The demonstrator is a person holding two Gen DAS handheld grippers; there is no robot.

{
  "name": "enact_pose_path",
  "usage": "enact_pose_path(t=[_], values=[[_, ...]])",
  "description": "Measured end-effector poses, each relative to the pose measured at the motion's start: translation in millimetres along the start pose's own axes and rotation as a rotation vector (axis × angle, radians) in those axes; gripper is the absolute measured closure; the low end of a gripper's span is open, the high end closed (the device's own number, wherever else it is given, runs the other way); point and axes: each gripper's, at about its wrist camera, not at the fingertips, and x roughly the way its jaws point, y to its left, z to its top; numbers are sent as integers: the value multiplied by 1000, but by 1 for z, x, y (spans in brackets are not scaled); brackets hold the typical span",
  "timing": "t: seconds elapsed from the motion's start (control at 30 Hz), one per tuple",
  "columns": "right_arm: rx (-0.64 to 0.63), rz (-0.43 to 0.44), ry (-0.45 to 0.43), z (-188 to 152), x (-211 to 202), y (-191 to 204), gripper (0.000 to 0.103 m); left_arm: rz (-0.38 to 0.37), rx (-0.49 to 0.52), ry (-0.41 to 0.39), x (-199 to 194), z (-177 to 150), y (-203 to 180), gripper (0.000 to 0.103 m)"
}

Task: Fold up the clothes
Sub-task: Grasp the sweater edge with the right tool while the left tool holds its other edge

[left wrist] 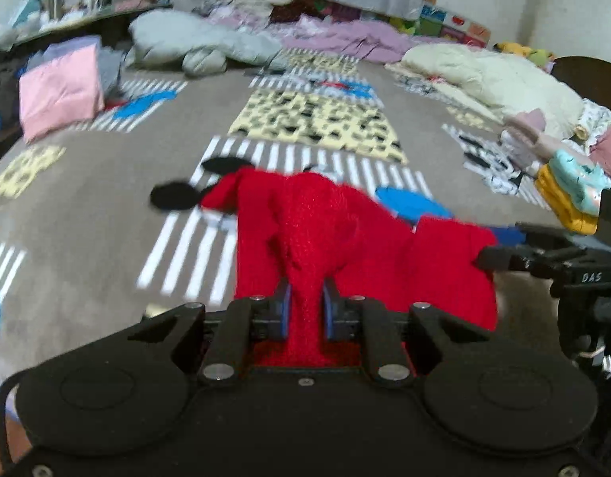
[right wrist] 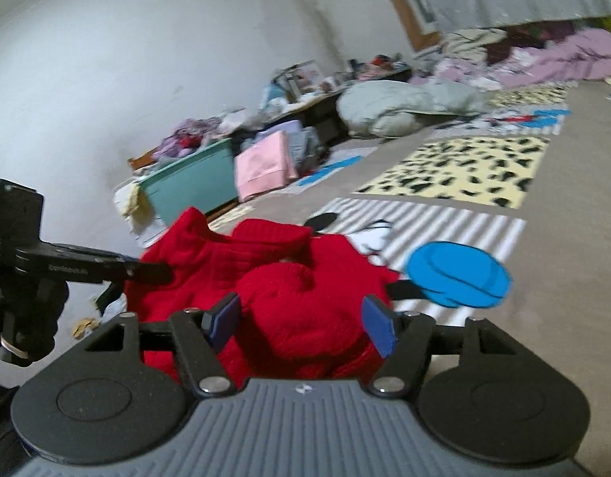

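A red knitted garment [left wrist: 337, 234] lies bunched on the patterned bedspread [left wrist: 106, 206]. My left gripper [left wrist: 307, 308] is shut on a fold of it, the blue pads pinching the red cloth. In the left wrist view the right gripper [left wrist: 500, 252] reaches in from the right at the garment's right edge. In the right wrist view the red garment [right wrist: 297, 310] bulges between the blue pads [right wrist: 379, 324] of my right gripper [right wrist: 301, 322], whose jaws stand wide apart. The left gripper [right wrist: 154, 272] enters from the left, touching the garment's left side.
A pink folded cloth [left wrist: 59, 87] and a grey duvet [left wrist: 194, 43] lie at the far left. A cream quilt [left wrist: 492, 75] and a stack of folded clothes [left wrist: 571, 190] sit at the right. A teal bin [right wrist: 190, 183] stands beside the bed.
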Motion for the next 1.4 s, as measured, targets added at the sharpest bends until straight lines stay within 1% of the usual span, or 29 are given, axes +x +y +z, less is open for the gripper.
enact_pose_path(t=[0.1, 0.17, 0.2, 0.23, 0.27, 0.33, 0.37, 0.43, 0.5, 0.53, 0.6, 0.7, 0.77, 0.8, 0.83, 0.9, 0.97, 1.0, 1.03, 1.07, 1.13, 1.2, 1.33, 1.4], values=[[-61, 26, 12, 0, 7, 18, 30, 11, 5, 47, -5, -11, 6, 89], [-87, 36, 15, 0, 12, 27, 29, 3, 12, 89, -7, -14, 7, 89], [-93, 41, 17, 0, 14, 30, 29, 6, 23, 94, -10, -14, 6, 87], [-98, 47, 23, 0, 16, 32, 29, 8, 42, 90, -15, -15, 9, 81], [-104, 52, 32, 0, 18, 34, 29, 15, 72, 79, -20, -14, 7, 77], [-123, 67, 55, -2, 20, 37, 29, 29, 131, 46, -33, -9, 3, 54], [-137, 71, 58, -3, 20, 40, 29, 21, 161, 19, -41, -5, 1, 52], [-150, 78, 50, -3, 17, 43, 29, -31, 198, -34, -56, 4, 1, 49], [-145, 90, 33, -2, 13, 43, 29, -65, 223, -81, -65, 15, -2, 45], [-141, 97, 26, -1, 11, 43, 29, -81, 244, -93, -64, 21, -5, 45], [-135, 117, 17, 0, 7, 43, 29, -110, 286, -115, -62, 33, -12, 45], [-148, 150, 16, 1, 3, 47, 30, -121, 403, -91, -42, 49, -28, 45], [-161, 177, 16, 1, 0, 49, 32, -133, 482, -47, -26, 58, -37, 45], [-167, 197, 18, 2, -1, 51, 35, -147, 529, -10, -15, 62, -39, 45], [-173, 217, 19, 3, -2, 52, 36, -144, 568, 15, -7, 65, -42, 45], [-182, 242, 21, 5, -6, 55, 37, -138, 644, 95, 12, 67, -44, 45], [-186, 253, 26, 5, -8, 57, 37, -139, 708, 163, 22, 63, -44, 52], [-187, 257, 30, 5, -9, 58, 37, -139, 732, 194, 26, 61, -44, 59], [-188, 260, 35, 5, -9, 58, 37, -131, 763, 213, 27, 57, -43, 70], [-187, 265, 40, 5, -10, 58, 38, -119, 783, 223, 27, 52, -41, 73], [-190, 270, 50, 5, -11, 59, 39, -112, 790, 228, 22, 46, -35, 82], [-191, 261, 59, 4, -11, 59, 40, -105, 797, 232, 17, 39, -30, 82], [-194, 177, 76, -4, -4, 64, 41, -87, 794, 244, 4, 18, -18, 82], [-223, 159, 101, -10, 1, 71, 41, -85, 781, 247, 0, 6, -10, 82]])
